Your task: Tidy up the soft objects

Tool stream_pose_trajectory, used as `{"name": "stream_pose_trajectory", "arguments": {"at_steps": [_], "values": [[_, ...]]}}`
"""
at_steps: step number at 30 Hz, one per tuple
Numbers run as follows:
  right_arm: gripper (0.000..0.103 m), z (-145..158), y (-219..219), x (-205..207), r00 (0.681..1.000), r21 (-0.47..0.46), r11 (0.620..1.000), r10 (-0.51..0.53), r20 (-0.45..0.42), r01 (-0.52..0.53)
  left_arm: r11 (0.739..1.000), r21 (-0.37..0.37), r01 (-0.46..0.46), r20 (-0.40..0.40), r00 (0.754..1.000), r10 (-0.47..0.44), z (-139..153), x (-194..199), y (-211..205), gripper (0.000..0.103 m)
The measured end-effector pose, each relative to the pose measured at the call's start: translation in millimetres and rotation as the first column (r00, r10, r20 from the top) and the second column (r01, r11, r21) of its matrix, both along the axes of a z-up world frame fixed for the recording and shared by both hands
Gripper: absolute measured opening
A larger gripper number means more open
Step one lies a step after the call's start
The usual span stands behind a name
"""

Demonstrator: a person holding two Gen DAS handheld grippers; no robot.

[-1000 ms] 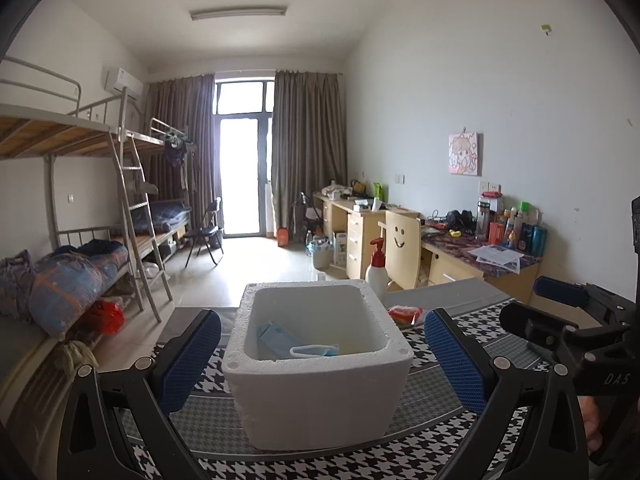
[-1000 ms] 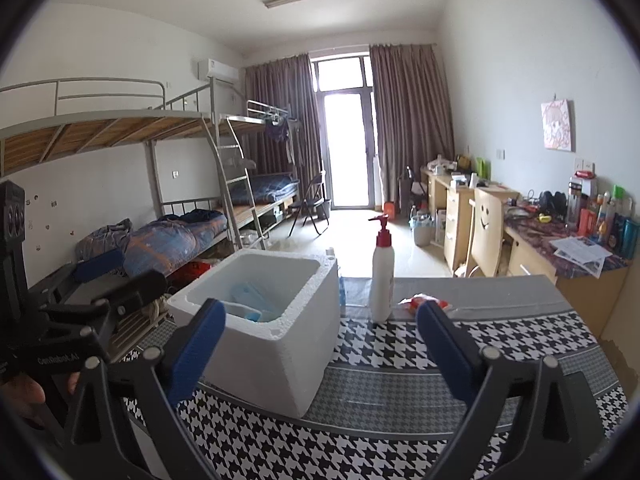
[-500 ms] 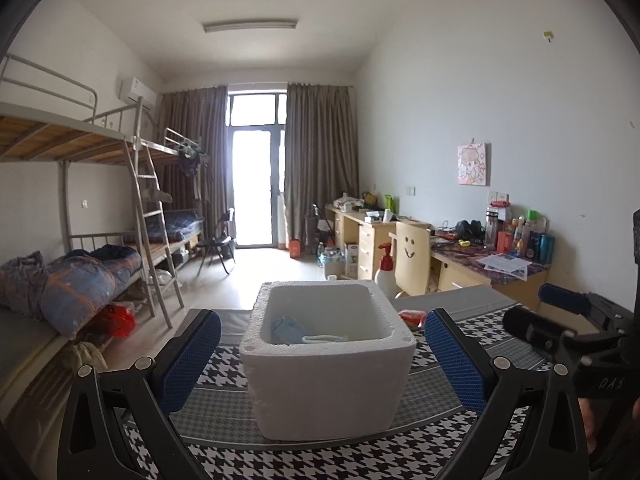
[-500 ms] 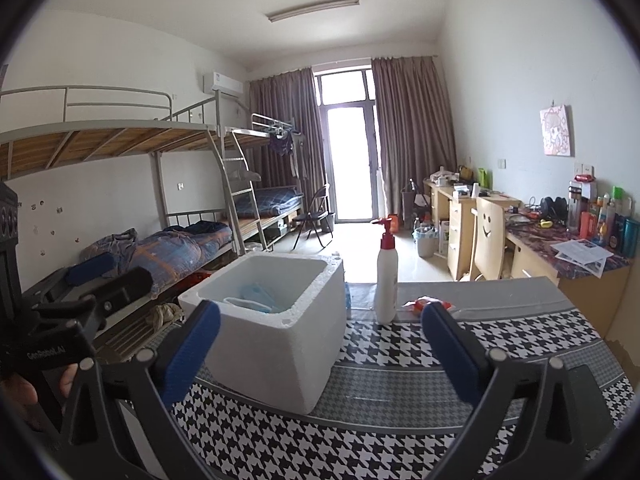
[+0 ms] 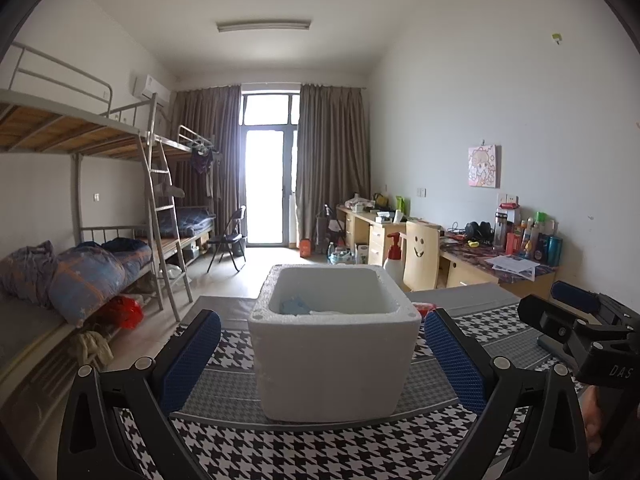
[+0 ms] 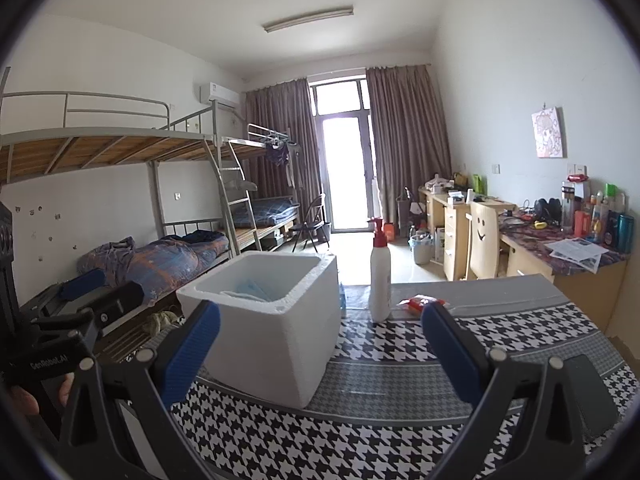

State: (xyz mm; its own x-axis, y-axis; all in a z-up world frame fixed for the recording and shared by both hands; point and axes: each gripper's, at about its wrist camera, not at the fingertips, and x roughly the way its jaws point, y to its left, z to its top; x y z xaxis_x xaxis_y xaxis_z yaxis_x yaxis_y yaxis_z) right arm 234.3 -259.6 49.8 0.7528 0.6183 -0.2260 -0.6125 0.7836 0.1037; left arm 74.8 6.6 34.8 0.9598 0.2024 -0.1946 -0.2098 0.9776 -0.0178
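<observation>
Foam box [image 5: 334, 344] sits open-topped on the houndstooth cloth [image 6: 360, 436], and everything else reads off it. Inside it, low against the far wall, lie pale blue soft pieces [image 5: 294, 306], partly hidden by the rim. Just right of the box stands an upright white pump bottle [image 6: 380, 276] with a red head, apart from the box wall. Right of the bottle, a small red packet [image 6: 424, 302] lies flat on the cloth. The left gripper [image 5: 322, 360] hangs in front of the box, its blue pads spread wide on either side of it, touching nothing. The right gripper [image 6: 320, 356] is off the box's right front corner, likewise spread and empty. Beyond the box are bunk beds [image 6: 160, 200] and a cluttered desk [image 6: 560, 248] with a smiley-backed chair [image 6: 484, 244].
</observation>
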Motion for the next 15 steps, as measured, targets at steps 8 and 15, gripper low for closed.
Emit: {"name": "stream_pose_trajectory", "arguments": {"at_steps": [8,15], "values": [[0.102,-13.7,-3.9,-1.8,1.0,0.002,1.0,-0.027,-0.015,0.027,1.0,0.008,-0.03,0.025,0.999,0.03,-5.8,-6.1,-1.2,0.102],[0.102,-12.4,-11.7,-3.9,0.999,0.004,0.999,-0.054,0.004,0.054,1.0,0.009,-0.023,0.008,1.0,0.023,-10.2,-3.5,-3.4,0.102]]}}
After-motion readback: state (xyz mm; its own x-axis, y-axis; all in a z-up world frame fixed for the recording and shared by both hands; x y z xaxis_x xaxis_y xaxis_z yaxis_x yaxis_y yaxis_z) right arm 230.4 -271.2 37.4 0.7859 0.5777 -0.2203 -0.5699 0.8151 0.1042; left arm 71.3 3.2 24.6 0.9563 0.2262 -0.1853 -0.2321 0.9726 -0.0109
